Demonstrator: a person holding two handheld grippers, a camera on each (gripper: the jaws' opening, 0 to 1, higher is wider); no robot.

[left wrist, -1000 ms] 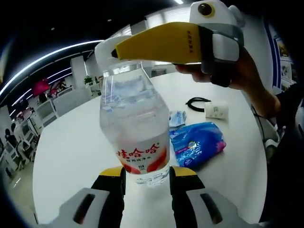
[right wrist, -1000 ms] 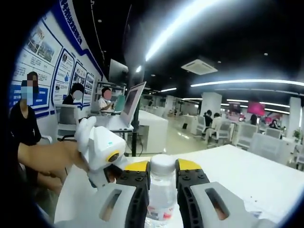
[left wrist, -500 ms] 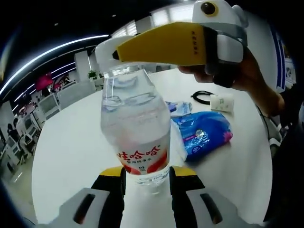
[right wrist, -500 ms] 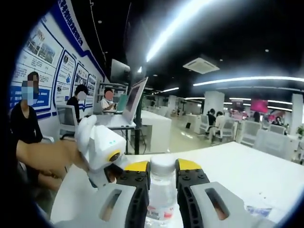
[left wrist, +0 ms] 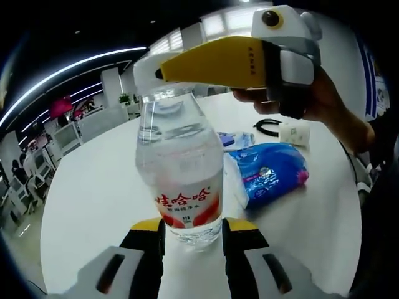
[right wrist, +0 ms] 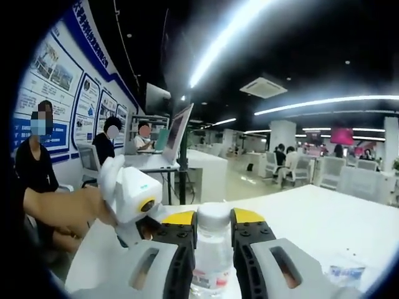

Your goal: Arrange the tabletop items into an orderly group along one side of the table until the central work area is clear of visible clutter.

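Observation:
A clear water bottle [left wrist: 181,168] with a red and white label stands upright above the white round table [left wrist: 93,187]. My left gripper [left wrist: 192,227] is shut on its lower body. From the upper right the right gripper [left wrist: 156,73] comes in with its yellow jaw across the bottle's top, which hides the cap. In the right gripper view the white cap [right wrist: 213,215] sits between the jaws of my right gripper [right wrist: 213,223], which is shut on the bottle's neck. A hand [right wrist: 62,208] holds the left gripper at the left of that view.
On the table to the right of the bottle lie a blue packet [left wrist: 271,171], a small pale packet [left wrist: 234,138], a white cup [left wrist: 294,132] and a black cable [left wrist: 268,124]. A small packet [right wrist: 346,274] lies on the tabletop [right wrist: 324,218]. People sit at desks beyond.
Both grippers keep their hold on the bottle. The views have shifted a little, and the bottle stays in the same place between the jaws.

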